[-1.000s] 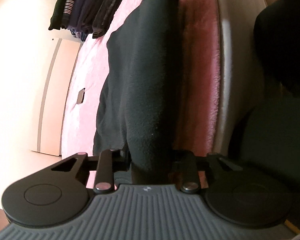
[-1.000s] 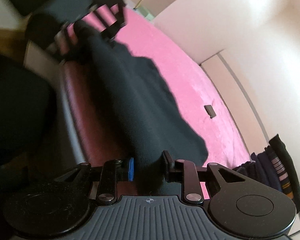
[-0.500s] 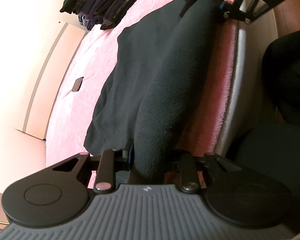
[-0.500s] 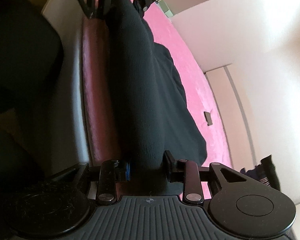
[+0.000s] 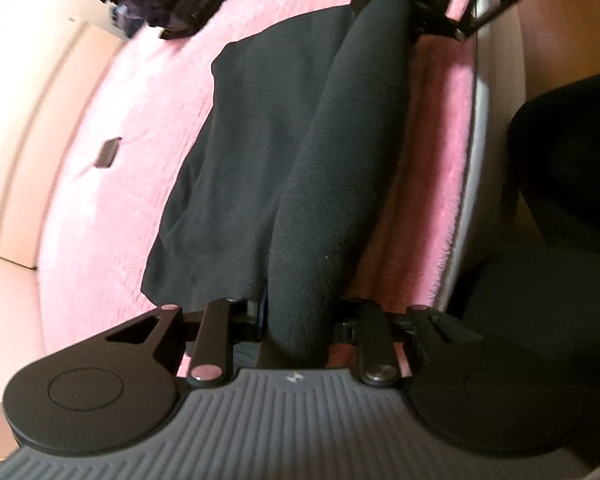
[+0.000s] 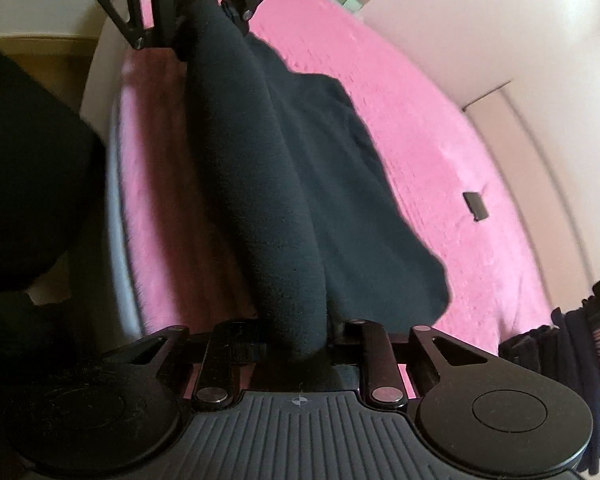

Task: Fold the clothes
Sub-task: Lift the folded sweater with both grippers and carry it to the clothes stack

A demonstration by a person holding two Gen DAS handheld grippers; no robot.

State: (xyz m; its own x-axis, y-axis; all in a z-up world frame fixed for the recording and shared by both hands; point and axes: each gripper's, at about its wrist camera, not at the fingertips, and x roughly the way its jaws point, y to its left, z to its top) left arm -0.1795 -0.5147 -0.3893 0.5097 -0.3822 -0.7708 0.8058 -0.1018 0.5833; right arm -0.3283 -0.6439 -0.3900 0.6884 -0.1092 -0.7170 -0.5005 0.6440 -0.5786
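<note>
While both fisheye views are a bit smeared at the edges, the main stuff reads fine:

Bed: fuzzy pink plush blanket [image 5: 112, 216] covers pretty much the whole surface, with a pale rounded bed edge [image 5: 472, 184] running along the person's side of it.

Garment: dark charcoal fleece garment [image 5: 284, 152] lies on the blanket close to that bed edge. One long edge is bunched into a thick roll and lifted, stretched between the two grippers; the rest hangs off the roll and spreads flat on the blanket on the far side, away from the person.

Clothes pile: heap of dark folded clothes with some striped bits [image 6: 572, 360] sits at the far end of the bed, well apart from the fleece garment. It shows at the top left of the left wrist view too.

Left gripper: black two-finger left gripper [image 5: 296, 316], jaws pinching one end of the fleece roll. It's also visible at the top of the right wrist view, clamped on that end.

Right gripper: black two-finger right gripper [image 6: 300, 344], jaws pinched onto the opposite end of the same roll.

Small item: little dark flat rectangular object [image 5: 107, 154] lies on bare blanket beyond the garment, not touching it. Can't tell what it is.
</note>
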